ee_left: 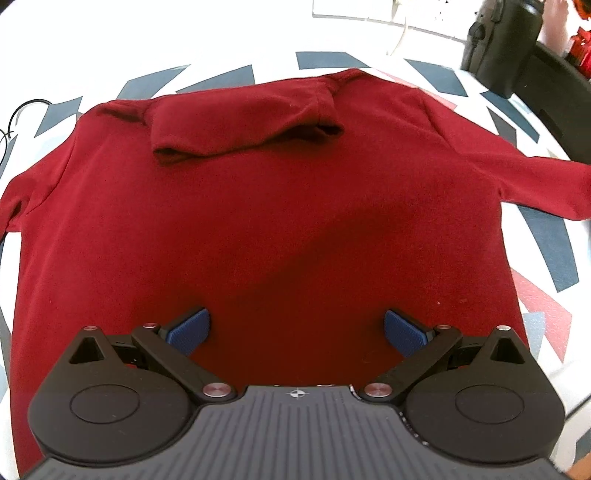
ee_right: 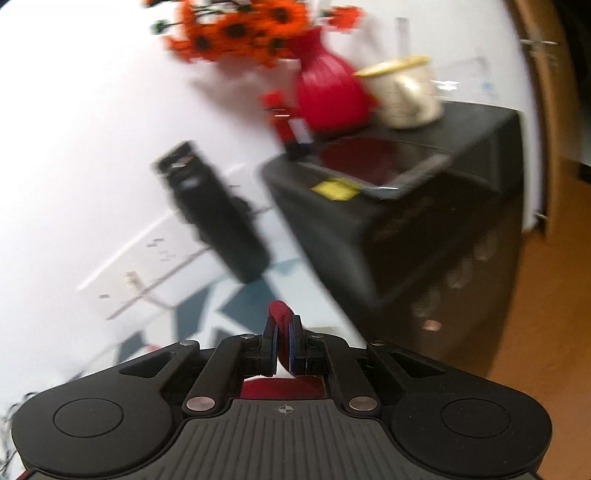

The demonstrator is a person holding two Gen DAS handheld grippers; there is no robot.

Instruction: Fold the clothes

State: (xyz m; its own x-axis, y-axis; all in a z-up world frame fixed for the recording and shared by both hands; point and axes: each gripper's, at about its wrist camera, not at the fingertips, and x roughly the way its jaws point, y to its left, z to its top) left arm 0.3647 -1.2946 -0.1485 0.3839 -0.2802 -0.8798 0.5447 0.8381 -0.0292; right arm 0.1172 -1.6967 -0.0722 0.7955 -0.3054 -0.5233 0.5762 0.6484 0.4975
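The right gripper (ee_right: 283,341) pinches a fold of red cloth (ee_right: 279,317) between its closed blue pads (ee_right: 295,345), the fabric poking up past the tips. Beyond the jaws, blurred, lies a white surface with blue-grey shapes (ee_right: 243,299). A black bottle (ee_right: 214,210) leans ahead and to the left. Ahead and to the right stands a black cabinet (ee_right: 424,221) bearing a red vase (ee_right: 328,92) of orange flowers (ee_right: 236,29) and a cream mug (ee_right: 406,92).

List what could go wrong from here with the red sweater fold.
1. The right gripper pinches only a small bit of red fabric; it might slip out.
2. The left gripper is open above the red sweater, so nothing pins it; a pull may drag it.
3. The folded sleeve could come undone.
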